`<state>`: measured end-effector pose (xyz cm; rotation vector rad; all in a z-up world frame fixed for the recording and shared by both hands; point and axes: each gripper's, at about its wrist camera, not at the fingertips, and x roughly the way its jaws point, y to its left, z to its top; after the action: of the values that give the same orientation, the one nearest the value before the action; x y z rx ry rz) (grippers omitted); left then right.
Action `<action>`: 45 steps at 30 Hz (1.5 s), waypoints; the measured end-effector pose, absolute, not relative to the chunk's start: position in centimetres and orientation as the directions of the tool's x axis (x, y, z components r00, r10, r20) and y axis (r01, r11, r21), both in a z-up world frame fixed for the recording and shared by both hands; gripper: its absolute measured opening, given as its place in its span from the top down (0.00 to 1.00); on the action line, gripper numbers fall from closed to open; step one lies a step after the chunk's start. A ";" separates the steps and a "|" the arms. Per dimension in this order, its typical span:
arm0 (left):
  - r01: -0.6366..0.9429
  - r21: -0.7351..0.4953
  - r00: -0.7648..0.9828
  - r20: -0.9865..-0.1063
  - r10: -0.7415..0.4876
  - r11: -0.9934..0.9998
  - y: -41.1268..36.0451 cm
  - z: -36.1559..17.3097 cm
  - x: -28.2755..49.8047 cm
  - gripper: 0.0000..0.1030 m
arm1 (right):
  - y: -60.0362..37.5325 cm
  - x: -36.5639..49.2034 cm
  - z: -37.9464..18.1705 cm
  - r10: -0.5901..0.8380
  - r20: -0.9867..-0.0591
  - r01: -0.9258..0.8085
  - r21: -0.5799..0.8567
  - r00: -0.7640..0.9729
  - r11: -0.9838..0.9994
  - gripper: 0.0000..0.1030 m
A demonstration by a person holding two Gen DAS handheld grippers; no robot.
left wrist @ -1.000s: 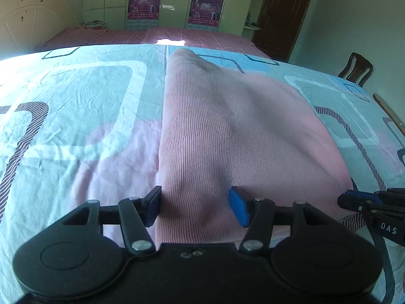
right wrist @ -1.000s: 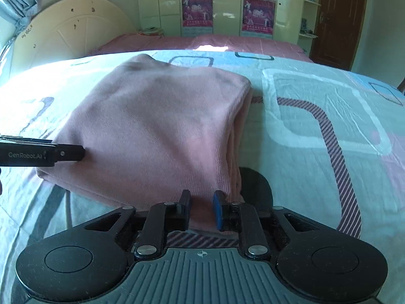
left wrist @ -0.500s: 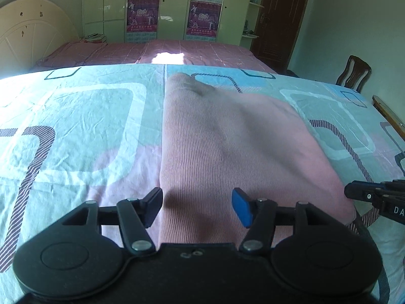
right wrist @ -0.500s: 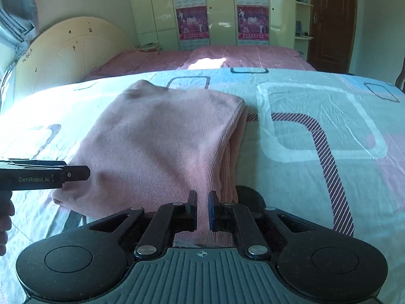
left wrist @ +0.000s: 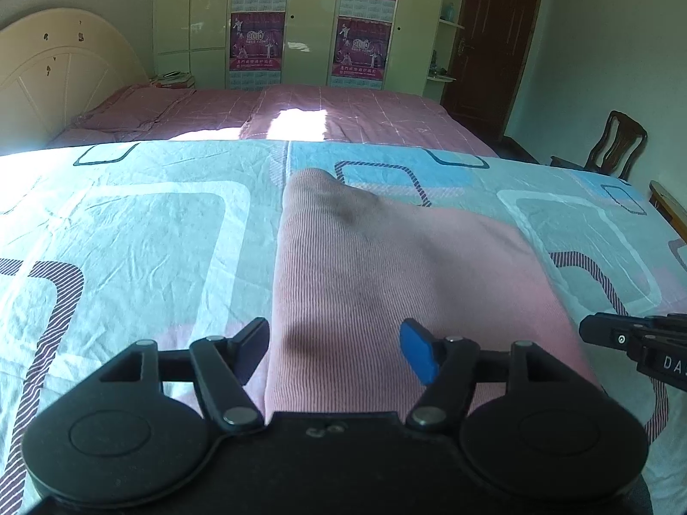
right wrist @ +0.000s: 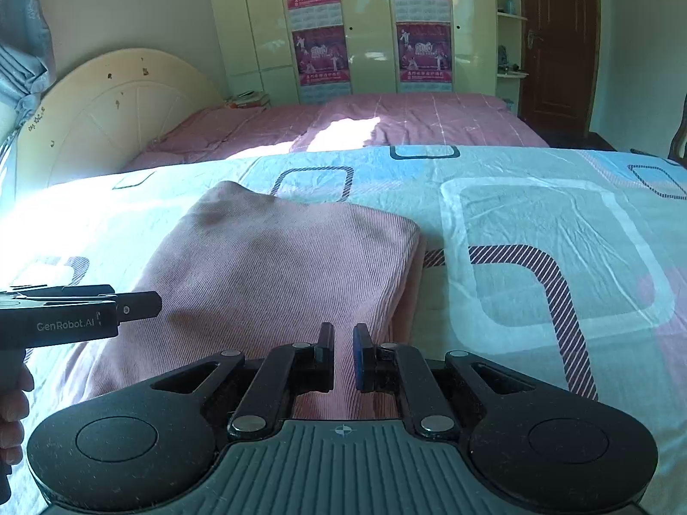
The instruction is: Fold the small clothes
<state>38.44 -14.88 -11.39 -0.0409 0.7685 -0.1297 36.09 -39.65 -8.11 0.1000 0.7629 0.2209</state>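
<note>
A folded pink ribbed garment [left wrist: 386,283] lies flat on the patterned bedsheet [left wrist: 129,236]; it also shows in the right wrist view [right wrist: 275,274]. My left gripper [left wrist: 335,349] is open and empty, its fingers apart above the garment's near left edge. My right gripper [right wrist: 343,356] hovers above the garment's near right corner with its jaws nearly closed, a narrow gap between them and nothing held. The right gripper's tip shows at the right edge of the left wrist view [left wrist: 631,339]. The left gripper shows at the left of the right wrist view [right wrist: 86,313].
The sheet [right wrist: 536,236] covers a wide bed. A second bed with a pink cover [left wrist: 279,111] and a cream headboard [left wrist: 56,73] stands behind. A wooden chair [left wrist: 618,141] and a dark door [left wrist: 489,38] are at the right.
Both grippers have lifted and drawn back from the garment. The right gripper's jaws have let go of the garment's near corner. The garment lies still.
</note>
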 end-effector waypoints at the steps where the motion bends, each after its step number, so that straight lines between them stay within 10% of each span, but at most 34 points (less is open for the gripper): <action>1: 0.098 -0.080 0.708 -0.695 -0.126 0.992 -15.0 -11.6 38.8 0.32 | -39.7 36.5 -8.3 0.236 -0.675 -0.163 0.170 0.699 0.972 0.92; 10: 0.088 -0.096 0.689 -0.713 -0.130 0.991 -14.5 -13.5 40.7 0.15 | -41.0 38.8 -11.4 0.211 -0.726 -0.139 0.158 0.654 0.978 0.87; 13: 0.097 -0.110 0.680 -0.719 -0.147 0.989 -14.3 -13.5 41.1 0.13 | -41.7 38.7 -11.3 0.194 -0.711 -0.123 0.151 0.676 0.981 0.26; 21: 0.152 -0.176 0.642 -0.731 -0.233 0.973 -14.3 -14.6 42.4 0.11 | -42.8 40.6 -12.7 0.302 -0.728 -0.119 0.293 0.615 0.949 0.26; 25: 0.152 -0.258 0.607 -0.737 -0.296 0.954 -13.6 -15.5 42.9 0.11 | -43.2 41.7 -13.7 0.371 -0.716 -0.101 0.390 0.591 0.915 0.44; 28: 0.162 -0.295 0.597 -0.731 -0.332 0.942 -13.3 -15.8 43.0 0.20 | -43.6 42.3 -14.0 0.389 -0.702 -0.092 0.422 0.597 0.902 0.50; 31: 0.194 -0.290 0.597 -0.723 -0.348 0.937 -13.6 -15.3 42.7 0.34 | -44.4 42.7 -14.1 0.450 -0.688 -0.069 0.506 0.570 0.860 0.78; 45: 0.252 -0.252 0.645 -0.675 -0.357 0.934 -13.8 -12.2 41.3 0.71 | -42.9 40.5 -10.9 0.453 -0.624 -0.122 0.499 0.636 0.858 0.80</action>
<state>41.29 -13.80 -12.17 -0.1398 0.7973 -0.3480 40.51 -42.85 -10.89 0.4388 0.8209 0.3404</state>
